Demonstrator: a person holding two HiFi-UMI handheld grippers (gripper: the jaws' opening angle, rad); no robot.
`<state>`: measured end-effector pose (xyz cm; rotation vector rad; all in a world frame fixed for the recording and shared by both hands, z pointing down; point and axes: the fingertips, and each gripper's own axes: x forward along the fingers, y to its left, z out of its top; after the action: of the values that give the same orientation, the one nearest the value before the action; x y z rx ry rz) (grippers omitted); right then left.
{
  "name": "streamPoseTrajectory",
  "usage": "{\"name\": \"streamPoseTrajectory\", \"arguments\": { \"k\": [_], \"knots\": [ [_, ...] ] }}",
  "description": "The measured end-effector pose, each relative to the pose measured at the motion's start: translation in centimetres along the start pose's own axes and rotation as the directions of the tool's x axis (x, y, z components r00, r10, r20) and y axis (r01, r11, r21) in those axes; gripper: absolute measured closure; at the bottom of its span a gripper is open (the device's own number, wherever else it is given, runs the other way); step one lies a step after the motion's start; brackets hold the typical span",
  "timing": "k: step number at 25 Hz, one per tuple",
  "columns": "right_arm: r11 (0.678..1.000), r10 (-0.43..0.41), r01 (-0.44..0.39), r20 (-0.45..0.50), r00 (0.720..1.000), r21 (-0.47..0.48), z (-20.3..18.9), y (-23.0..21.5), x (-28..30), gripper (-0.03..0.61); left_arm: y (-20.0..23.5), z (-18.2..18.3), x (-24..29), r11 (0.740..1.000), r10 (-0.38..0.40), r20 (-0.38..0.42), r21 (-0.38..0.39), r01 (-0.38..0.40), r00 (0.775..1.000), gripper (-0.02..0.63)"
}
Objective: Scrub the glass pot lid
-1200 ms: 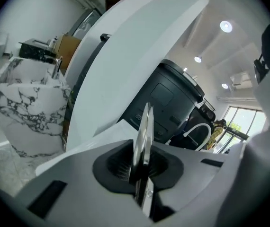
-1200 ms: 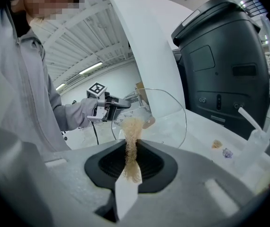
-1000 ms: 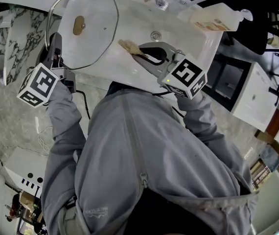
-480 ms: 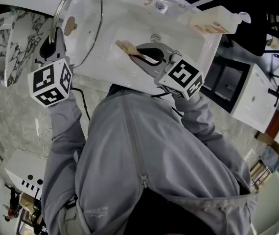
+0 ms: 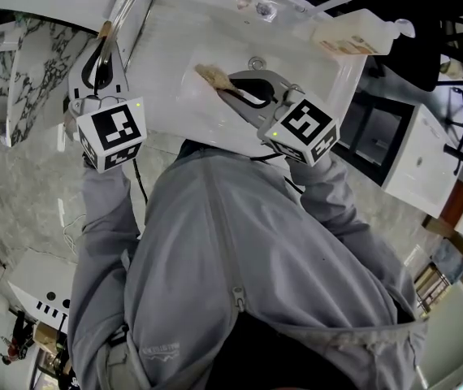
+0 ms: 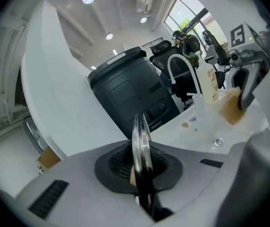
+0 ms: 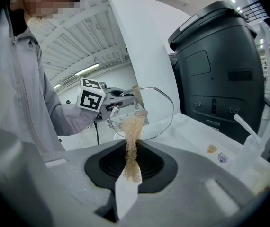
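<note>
The glass pot lid (image 5: 131,5) stands edge-on over the left side of the white sink (image 5: 191,112). My left gripper (image 5: 100,62) is shut on its metal rim. In the left gripper view the rim (image 6: 141,145) runs upright between the jaws of the left gripper (image 6: 142,176). My right gripper (image 5: 238,89) is shut on a tan scrubbing sponge (image 5: 212,75), held over the basin to the right of the lid and apart from it. In the right gripper view the sponge (image 7: 132,141) sticks up from the right gripper (image 7: 130,170), with the lid (image 7: 151,112) beyond it.
A drain (image 5: 257,60) sits in the basin's middle. A white bottle (image 5: 353,31) lies at the sink's back right. A curved faucet (image 6: 182,70) and a dark bin (image 6: 130,93) stand behind the sink. Marbled counter (image 5: 20,63) lies left.
The left gripper has turned and shifted right, swinging the lid from face-on to edge-on. The right gripper with the sponge has hardly moved.
</note>
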<state>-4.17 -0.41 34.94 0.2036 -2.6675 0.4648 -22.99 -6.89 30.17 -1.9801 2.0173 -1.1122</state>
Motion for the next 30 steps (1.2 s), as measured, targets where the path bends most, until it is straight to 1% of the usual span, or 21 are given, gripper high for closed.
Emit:
{"name": "streamPoseTrajectory", "arguments": {
  "k": [2, 4, 7, 9, 13, 15, 18, 21, 22, 25, 26, 30],
  "knots": [
    [1.0, -0.016, 0.016, 0.003, 1.0, 0.007, -0.1, -0.3, -0.2, 0.532, -1.4, 0.6, 0.1, 0.998, -0.023, 0.023, 0.059, 0.022, 0.999, 0.597],
    [0.999, -0.042, 0.042, 0.003, 0.999, 0.021, -0.3, -0.9, -0.6, 0.532, -3.4, 1.2, 0.2, 0.99, -0.058, 0.049, 0.135, 0.051, 0.997, 0.597],
    [0.995, -0.088, 0.088, -0.003, 0.996, 0.053, -0.9, -1.9, -1.3, 0.532, -6.8, 1.9, 0.0, 0.962, -0.12, 0.083, 0.257, 0.095, 0.989, 0.597],
    [0.991, -0.115, 0.116, -0.006, 0.993, 0.071, -1.2, -2.5, -1.9, 0.532, -8.5, 1.8, -0.2, 0.941, -0.145, 0.107, 0.322, 0.103, 0.984, 0.597],
    [0.984, -0.152, 0.152, -0.017, 0.988, 0.09, -2.1, -3.3, -2.9, 0.532, -10.2, 1.5, -0.8, 0.923, -0.173, 0.162, 0.371, 0.102, 0.971, 0.597],
    [0.982, -0.161, 0.162, -0.022, 0.987, 0.098, -2.5, -3.4, -3.1, 0.532, -11.2, 1.2, -1.0, 0.905, -0.201, 0.186, 0.41, 0.11, 0.962, 0.594],
    [0.982, -0.155, 0.159, -0.041, 0.987, 0.102, -3.1, -3.2, -2.9, 0.532, -13.2, 0.1, -1.5, 0.871, -0.267, 0.204, 0.47, 0.145, 0.942, 0.581],
    [0.985, -0.133, 0.142, -0.088, 0.987, 0.102, -4.6, -2.9, -2.1, 0.532, -15.3, -1.7, -2.1, 0.831, -0.333, 0.182, 0.52, 0.197, 0.925, 0.558],
    [0.985, -0.123, 0.135, -0.113, 0.986, 0.104, -5.4, -2.8, -1.8, 0.532, -15.9, -2.4, -2.2, 0.823, -0.344, 0.17, 0.528, 0.21, 0.923, 0.547],
    [0.987, -0.083, 0.107, -0.187, 0.979, 0.12, -8.0, -2.5, -0.8, 0.532, -16.6, -4.1, -2.5, 0.82, -0.362, 0.151, 0.522, 0.237, 0.92, 0.523],
    [0.987, -0.073, 0.1, -0.21, 0.975, 0.122, -8.8, -2.3, -0.5, 0.532, -16.8, -4.4, -2.5, 0.813, -0.37, 0.144, 0.529, 0.244, 0.918, 0.515],
    [0.993, -0.045, 0.076, -0.297, 0.954, 0.094, -11.2, -1.6, 0.4, 0.532, -18.0, -6.1, -2.7, 0.77, -0.408, 0.101, 0.571, 0.283, 0.907, 0.483]
  ]
}}
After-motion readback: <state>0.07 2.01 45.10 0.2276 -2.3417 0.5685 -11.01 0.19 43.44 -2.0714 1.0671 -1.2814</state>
